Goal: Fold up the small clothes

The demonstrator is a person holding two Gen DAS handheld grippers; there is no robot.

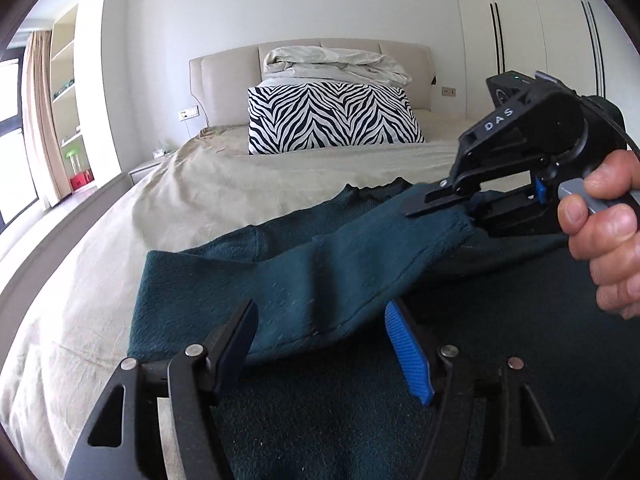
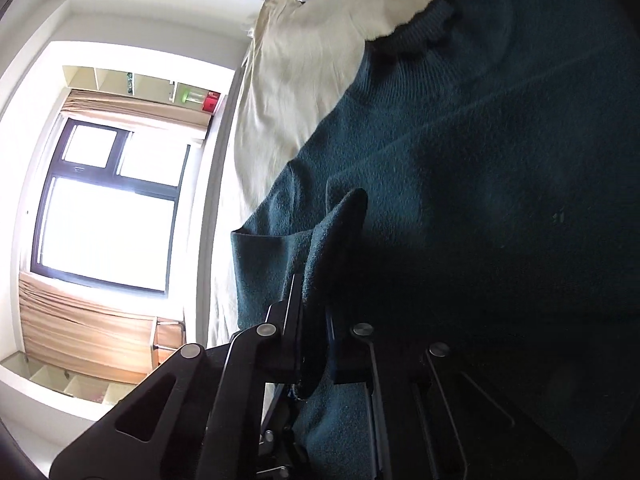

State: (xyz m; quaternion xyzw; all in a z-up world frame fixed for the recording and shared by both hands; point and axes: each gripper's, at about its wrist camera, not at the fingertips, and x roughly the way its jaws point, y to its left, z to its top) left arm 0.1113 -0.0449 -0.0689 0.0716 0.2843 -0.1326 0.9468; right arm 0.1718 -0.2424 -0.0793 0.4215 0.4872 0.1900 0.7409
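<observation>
A dark teal knit sweater (image 1: 248, 296) lies on the beige bed sheet (image 1: 120, 280). One sleeve (image 1: 360, 264) is lifted across the sweater's body. My right gripper (image 1: 460, 216) is shut on the sleeve's cuff, held by a hand at the right edge. In the right wrist view the right gripper (image 2: 316, 336) pinches a fold of the teal sleeve (image 2: 332, 232) above the sweater's body (image 2: 480, 160). My left gripper (image 1: 320, 344) is open, low over the sweater, with the sleeve's lower edge between its blue-padded fingers (image 1: 408, 356); it grips nothing.
A zebra-print pillow (image 1: 332, 118) and a rumpled white duvet (image 1: 340, 64) sit at the padded headboard (image 1: 224, 80). White wardrobes (image 1: 540, 40) stand on the right. A window (image 2: 108, 208) and shelves (image 1: 66, 80) are beyond the bed's left edge.
</observation>
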